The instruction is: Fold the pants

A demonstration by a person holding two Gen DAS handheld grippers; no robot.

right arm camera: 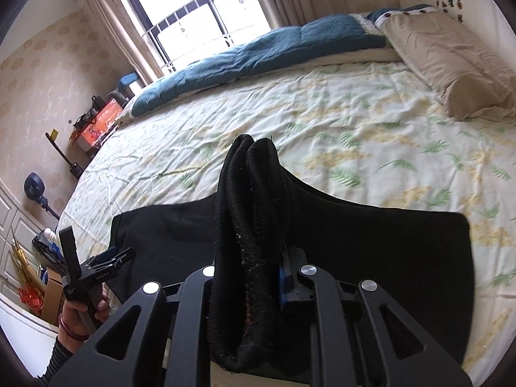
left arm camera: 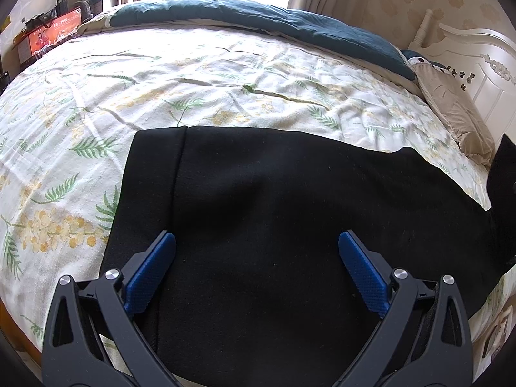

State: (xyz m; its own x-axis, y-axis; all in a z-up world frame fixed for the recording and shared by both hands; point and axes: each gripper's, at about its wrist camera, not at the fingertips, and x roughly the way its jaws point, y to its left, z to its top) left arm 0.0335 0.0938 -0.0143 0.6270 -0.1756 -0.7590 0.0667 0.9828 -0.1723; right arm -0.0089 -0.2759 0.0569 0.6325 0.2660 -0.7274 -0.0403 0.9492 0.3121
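Black pants (left arm camera: 274, 209) lie flat on the floral bedsheet (left arm camera: 161, 74), with a seam near their left edge. My left gripper (left arm camera: 257, 242) is open just above the pants, its blue pads (left arm camera: 151, 274) apart with nothing between them. My right gripper (right arm camera: 250, 258) is shut on a bunched fold of the pants (right arm camera: 248, 225), lifted above the rest of the fabric (right arm camera: 387, 242). The left gripper also shows in the right wrist view (right arm camera: 108, 256), held by a hand at the pants' left edge.
A teal quilt (left arm camera: 258, 16) lies along the bed's far side. A beige pillow (right arm camera: 451, 54) rests by the white headboard (left arm camera: 477, 61). Boxes and clutter (right arm camera: 96, 125) stand beside the bed's foot by the wall.
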